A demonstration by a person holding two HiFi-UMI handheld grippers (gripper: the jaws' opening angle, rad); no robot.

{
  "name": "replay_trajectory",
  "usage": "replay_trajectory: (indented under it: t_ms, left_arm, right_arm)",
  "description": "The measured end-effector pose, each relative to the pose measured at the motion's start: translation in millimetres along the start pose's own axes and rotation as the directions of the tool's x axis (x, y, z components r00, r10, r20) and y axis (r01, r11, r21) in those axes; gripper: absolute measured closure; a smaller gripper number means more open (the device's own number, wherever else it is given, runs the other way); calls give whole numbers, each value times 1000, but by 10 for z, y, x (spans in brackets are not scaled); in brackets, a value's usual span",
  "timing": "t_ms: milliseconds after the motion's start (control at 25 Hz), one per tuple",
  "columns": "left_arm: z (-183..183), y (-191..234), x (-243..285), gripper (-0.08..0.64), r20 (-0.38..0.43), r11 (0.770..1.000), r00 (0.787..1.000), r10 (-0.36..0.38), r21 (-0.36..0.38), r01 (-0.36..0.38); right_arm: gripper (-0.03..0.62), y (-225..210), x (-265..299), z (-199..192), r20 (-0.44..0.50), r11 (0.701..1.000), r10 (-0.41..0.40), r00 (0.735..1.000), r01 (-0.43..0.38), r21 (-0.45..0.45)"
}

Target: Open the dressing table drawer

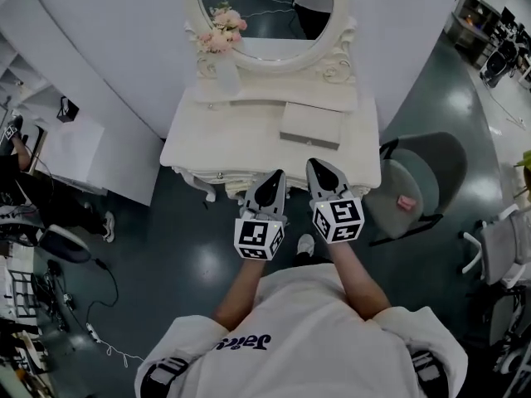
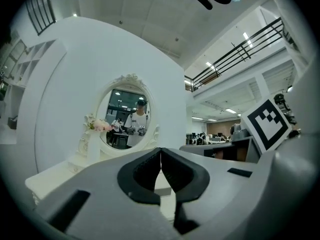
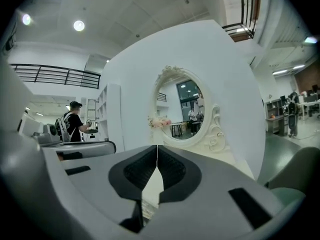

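Note:
A white dressing table point(image 1: 241, 143) with an oval mirror point(image 1: 265, 7) stands in front of me in the head view. Its drawer front point(image 1: 222, 176) shows only as a narrow strip under the tabletop's front edge. My left gripper point(image 1: 276, 175) and right gripper point(image 1: 315, 166) hover side by side at that front edge, both pointing at the table. Each is shut with nothing between its jaws. In the left gripper view the gripper point(image 2: 160, 149) faces the mirror point(image 2: 127, 116). The right gripper point(image 3: 157, 146) faces the same mirror point(image 3: 187, 109) from the other side.
A vase of pink flowers point(image 1: 222, 31) and a flat box point(image 1: 311, 124) sit on the tabletop. A grey chair point(image 1: 415, 185) stands close at the table's right. A curved white wall point(image 1: 99, 65) backs the table. A seated person point(image 1: 25, 189) and floor cables point(image 1: 91, 322) are at left.

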State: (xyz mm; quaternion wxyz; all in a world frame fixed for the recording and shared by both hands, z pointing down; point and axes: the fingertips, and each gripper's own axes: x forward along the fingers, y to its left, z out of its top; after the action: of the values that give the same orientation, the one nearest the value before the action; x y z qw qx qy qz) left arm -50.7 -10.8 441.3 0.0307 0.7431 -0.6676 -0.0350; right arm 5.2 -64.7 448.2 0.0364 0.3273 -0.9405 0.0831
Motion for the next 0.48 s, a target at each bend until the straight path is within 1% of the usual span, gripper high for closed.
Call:
replay_trajectory:
  t_ms: [80, 240, 400, 480]
  left_arm:
    - [22, 94, 255, 545, 3, 1000, 1000, 0, 1, 0]
    - [-25, 226, 665, 545, 8, 1000, 1000, -11, -10, 11]
    - [-99, 390, 998, 545, -13, 999, 1000, -27, -22, 27]
    - [-126, 465, 1153, 545, -22, 998, 998, -53, -19, 53]
  right_arm:
    - [580, -190, 194, 16, -10, 1000, -15, 1000, 15, 17]
    - [580, -520, 488, -84, -48, 997, -44, 998, 47, 57]
    - [579, -710, 772, -143, -83, 996, -61, 995, 67, 61]
    - [578, -777, 894, -193, -99, 994, -82, 992, 89, 66]
